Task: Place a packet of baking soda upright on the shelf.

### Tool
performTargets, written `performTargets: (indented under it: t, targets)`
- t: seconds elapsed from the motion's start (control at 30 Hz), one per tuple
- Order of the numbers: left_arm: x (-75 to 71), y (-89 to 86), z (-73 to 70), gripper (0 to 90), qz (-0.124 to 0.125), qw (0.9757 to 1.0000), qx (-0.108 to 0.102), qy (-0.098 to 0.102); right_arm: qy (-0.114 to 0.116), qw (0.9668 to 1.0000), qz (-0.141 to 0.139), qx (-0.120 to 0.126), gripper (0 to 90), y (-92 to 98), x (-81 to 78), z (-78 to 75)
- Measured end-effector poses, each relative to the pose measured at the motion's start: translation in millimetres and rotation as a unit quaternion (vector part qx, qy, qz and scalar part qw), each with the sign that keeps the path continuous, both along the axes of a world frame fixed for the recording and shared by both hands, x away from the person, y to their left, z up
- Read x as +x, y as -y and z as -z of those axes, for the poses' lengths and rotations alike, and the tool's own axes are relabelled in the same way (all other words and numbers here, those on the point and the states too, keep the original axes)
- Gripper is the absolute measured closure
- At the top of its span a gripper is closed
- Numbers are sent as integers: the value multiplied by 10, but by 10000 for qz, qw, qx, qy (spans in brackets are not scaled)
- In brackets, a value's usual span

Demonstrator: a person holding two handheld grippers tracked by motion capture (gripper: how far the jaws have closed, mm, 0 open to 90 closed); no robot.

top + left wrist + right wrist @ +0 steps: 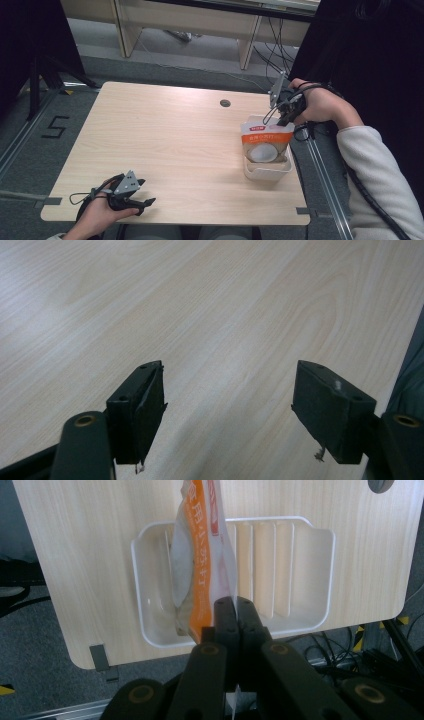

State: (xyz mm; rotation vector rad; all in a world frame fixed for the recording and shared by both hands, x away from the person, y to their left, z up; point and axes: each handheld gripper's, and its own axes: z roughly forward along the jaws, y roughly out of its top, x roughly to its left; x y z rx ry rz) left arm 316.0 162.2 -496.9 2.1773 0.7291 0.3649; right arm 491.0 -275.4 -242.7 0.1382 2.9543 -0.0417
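Orange-and-white food pouch (265, 140) is held upright by its top edge in the right tongs (284, 112), with its lower end standing inside a white ribbed tray (252, 171) near the right edge of the table (170, 145). In the right gripper view the pouch (200, 565) is seen edge-on, pinched between the two black jaws, which are pressed tightly together on the top seam; the tray (305, 570) lies below it, its raised ribs visible to the right of the pouch. The pouch sits toward one end of the tray, and a round pale item is shown through the window on its front. The right tongs are gripped by a hand (322, 102) reaching in from the far right, a pale sleeve behind it.

The left tongs (135, 197) are rested at the near left corner of the table, well apart from the pouch and tray. In the left gripper view their jaws are spread wide, with nothing between them but bare wood (215, 305).
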Motion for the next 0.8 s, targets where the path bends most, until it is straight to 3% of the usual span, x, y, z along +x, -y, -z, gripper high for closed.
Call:
performTargets:
  t: [0.13,0.33,0.53,0.63,0.67,0.8]
  targets:
    - [0,-1,-1,282,4,10000,10,-1,-9,9999,-102,2,900,6,11,3]
    - [1,1,0,281,11,10000,8,-1,-82,9999,-89,-93,900,2,6,51]
    - [2,0,1,281,16,10000,12,-8,-127,9997,122,-169,900,37,-9,43]
    - [2,1,0,282,13,10000,15,-3,-123,9998,-34,-132,900,55,0,37]
    - [1,0,1,282,14,10000,15,-5,-140,9998,75,-146,900,63,-11,32]
    - [1,1,0,281,15,10000,18,-2,-79,9999,26,-126,900,78,-8,39]
